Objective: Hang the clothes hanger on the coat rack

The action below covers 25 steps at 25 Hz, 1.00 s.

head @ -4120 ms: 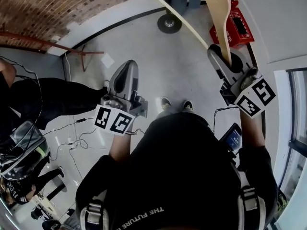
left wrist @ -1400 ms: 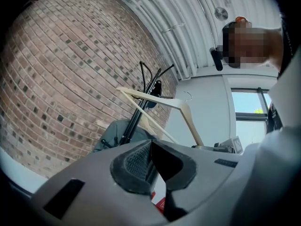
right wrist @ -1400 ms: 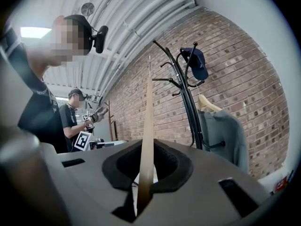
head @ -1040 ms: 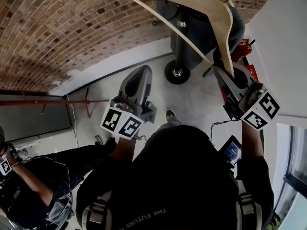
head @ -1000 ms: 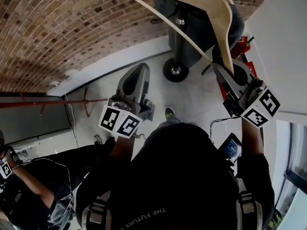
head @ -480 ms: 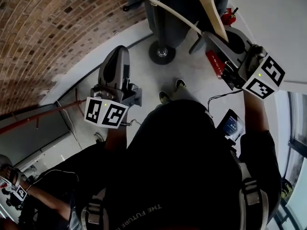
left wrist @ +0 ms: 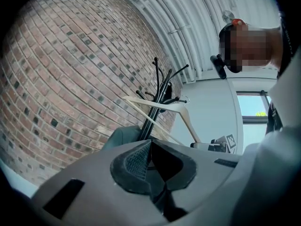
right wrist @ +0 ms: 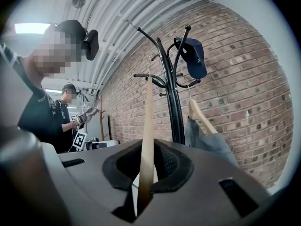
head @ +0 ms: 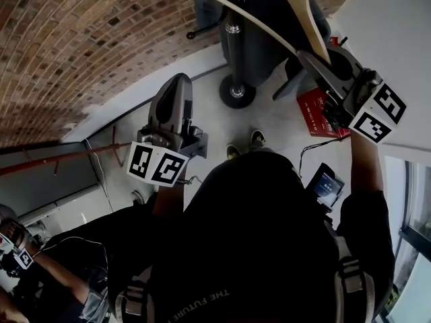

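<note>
A pale wooden clothes hanger [head: 302,5] rises from my right gripper [head: 308,54], which is shut on one of its arms. In the right gripper view the hanger's wood [right wrist: 147,121] stands edge-on between the jaws of that gripper [right wrist: 147,160], its top just left of the black coat rack [right wrist: 175,98]. The rack's pole [head: 233,42] and round base [head: 236,91] lie ahead in the head view. My left gripper [head: 180,81] hangs lower at the left, away from the hanger. In its own view it [left wrist: 150,146] is shut with nothing in it, facing the rack [left wrist: 157,91] and hanger [left wrist: 181,113].
A blue cap [right wrist: 194,56] hangs on an upper hook of the rack. A second wooden hanger [right wrist: 201,114] carries a grey-blue garment [right wrist: 211,147] on the rack's right side. A brick wall [head: 81,39] stands behind. A red box [head: 316,105] lies on the floor. Another person [right wrist: 68,114] stands at the left.
Since four seconds ago the hanger has been carried from over the bare floor up close to the rack. In the last half second both grippers have barely shifted.
</note>
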Each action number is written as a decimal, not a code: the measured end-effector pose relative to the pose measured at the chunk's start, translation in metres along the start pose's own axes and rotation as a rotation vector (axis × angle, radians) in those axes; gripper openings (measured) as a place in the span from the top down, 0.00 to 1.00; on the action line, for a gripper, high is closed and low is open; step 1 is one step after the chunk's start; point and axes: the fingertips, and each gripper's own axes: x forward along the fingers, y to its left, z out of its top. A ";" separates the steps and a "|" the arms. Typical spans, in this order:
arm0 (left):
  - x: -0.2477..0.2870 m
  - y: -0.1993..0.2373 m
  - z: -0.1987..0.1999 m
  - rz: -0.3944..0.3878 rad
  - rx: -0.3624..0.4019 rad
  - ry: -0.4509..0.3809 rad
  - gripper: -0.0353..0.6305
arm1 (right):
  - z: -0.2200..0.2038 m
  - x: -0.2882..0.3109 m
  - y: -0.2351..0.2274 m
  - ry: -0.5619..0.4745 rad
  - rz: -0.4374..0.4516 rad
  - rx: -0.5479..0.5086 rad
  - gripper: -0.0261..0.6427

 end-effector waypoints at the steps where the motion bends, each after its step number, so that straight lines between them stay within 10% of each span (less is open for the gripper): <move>1: 0.001 0.001 0.000 0.009 0.001 -0.004 0.91 | 0.001 0.001 -0.006 0.009 0.000 -0.004 0.90; 25: 0.002 0.017 0.013 0.096 0.021 -0.070 0.92 | -0.011 0.046 -0.041 0.212 0.051 -0.095 0.90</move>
